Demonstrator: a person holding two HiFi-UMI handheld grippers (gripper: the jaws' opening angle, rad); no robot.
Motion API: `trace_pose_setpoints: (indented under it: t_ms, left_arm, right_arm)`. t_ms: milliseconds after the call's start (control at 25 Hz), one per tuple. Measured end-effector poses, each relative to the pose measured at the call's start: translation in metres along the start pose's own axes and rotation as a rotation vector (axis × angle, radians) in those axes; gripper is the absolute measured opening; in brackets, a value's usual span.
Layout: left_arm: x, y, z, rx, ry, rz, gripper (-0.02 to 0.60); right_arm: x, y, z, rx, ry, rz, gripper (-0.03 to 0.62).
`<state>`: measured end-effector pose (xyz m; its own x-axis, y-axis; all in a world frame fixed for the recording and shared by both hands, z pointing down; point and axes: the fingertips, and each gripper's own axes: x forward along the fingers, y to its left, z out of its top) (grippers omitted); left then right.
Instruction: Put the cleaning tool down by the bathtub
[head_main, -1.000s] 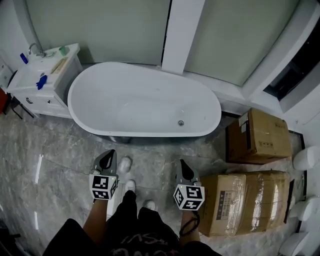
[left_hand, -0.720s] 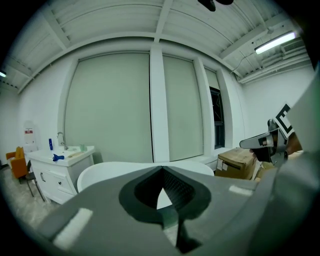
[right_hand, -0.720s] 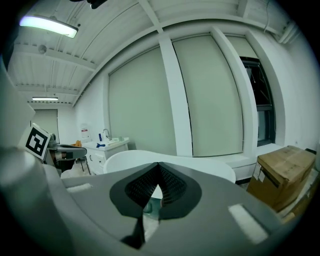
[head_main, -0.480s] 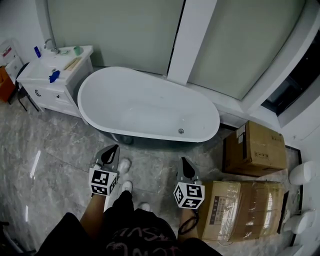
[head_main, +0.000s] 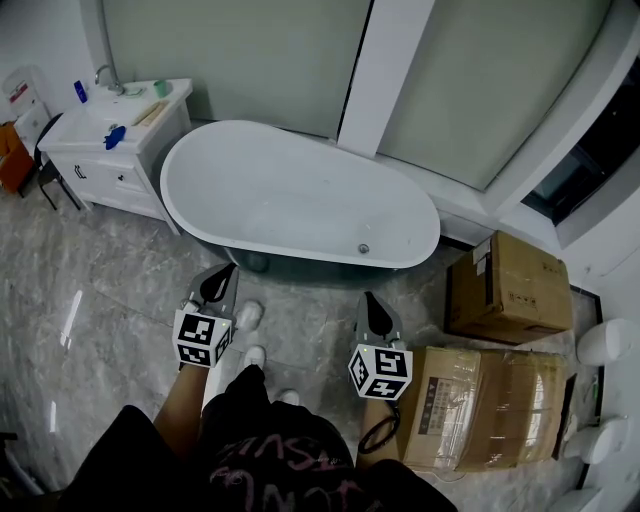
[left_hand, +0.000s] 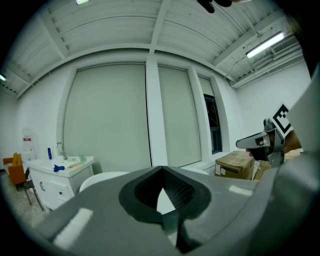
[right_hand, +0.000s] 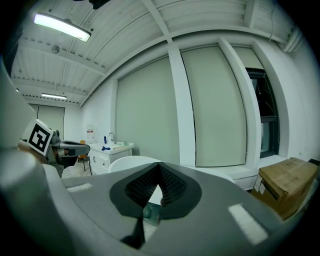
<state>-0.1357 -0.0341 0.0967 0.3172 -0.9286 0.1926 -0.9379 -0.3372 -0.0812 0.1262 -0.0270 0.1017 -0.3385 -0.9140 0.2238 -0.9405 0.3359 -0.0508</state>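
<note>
Your left gripper (head_main: 222, 278) and right gripper (head_main: 370, 305) near the bathtub (head_main: 300, 200), fingers of both pressed together

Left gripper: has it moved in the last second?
Yes. The left gripper has edged forward, and its tip now lies closer to the bathtub front rim.

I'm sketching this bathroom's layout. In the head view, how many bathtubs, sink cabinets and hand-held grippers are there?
Bathtub: 1
Sink cabinet: 1
Grippers: 2, the left gripper and the right gripper
Total: 4
</note>
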Motion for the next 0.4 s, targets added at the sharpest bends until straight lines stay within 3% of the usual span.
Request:
trace_pose_setpoints:
  t_ms: [400]
  left_arm:
    - [-0.0078, 0.0005, 0.0083, 0.028, -0.034, -0.003, 0.0]
  right_arm:
    - [-0.0031, 0.0067, 0.001, -0.003, -0.015, 0.004, 0.011]
